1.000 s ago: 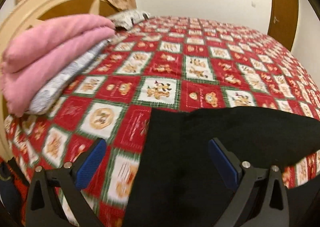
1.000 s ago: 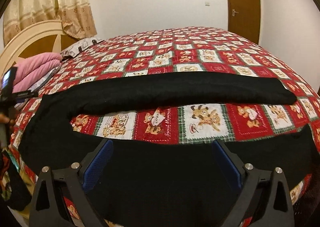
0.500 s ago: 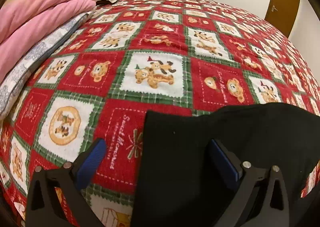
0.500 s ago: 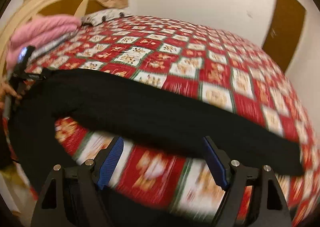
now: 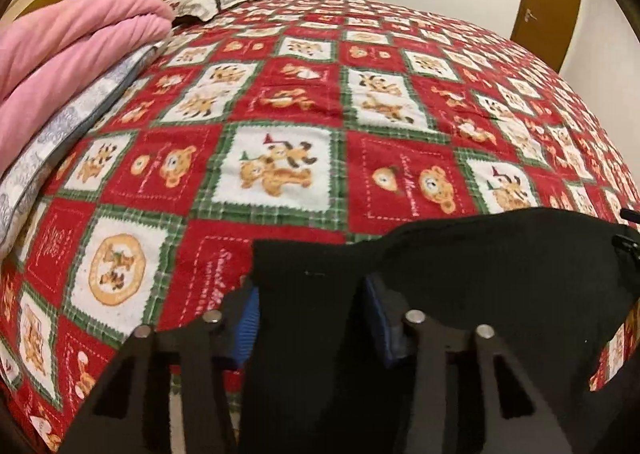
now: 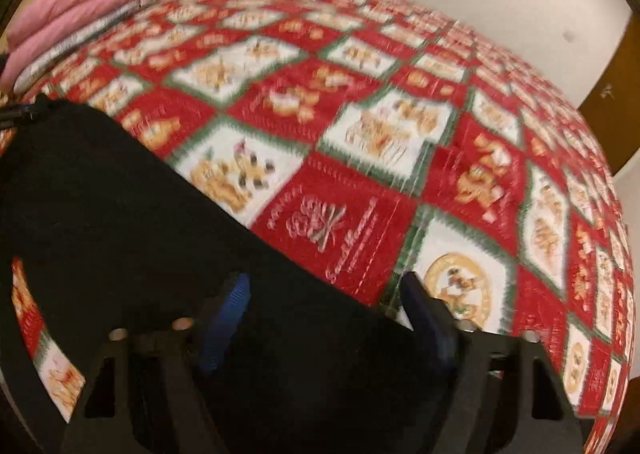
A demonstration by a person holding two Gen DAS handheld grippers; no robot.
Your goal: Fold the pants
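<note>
Now my left tongs [image 5: 310, 318] are pinched narrow on a corner of the black pants [image 5: 460, 274], cloth bunched between the blue pads. My right tongs [image 6: 324, 306] have cloth lying between the fingers, but that blurred view leaves me unable to tell whether they grip. The pants lie across the near edge of the red patchwork bedspread [image 5: 280, 102], long axis running between my 2 tongs. They look soft, limp and light, so I judge hems and corners the best holds.
</note>
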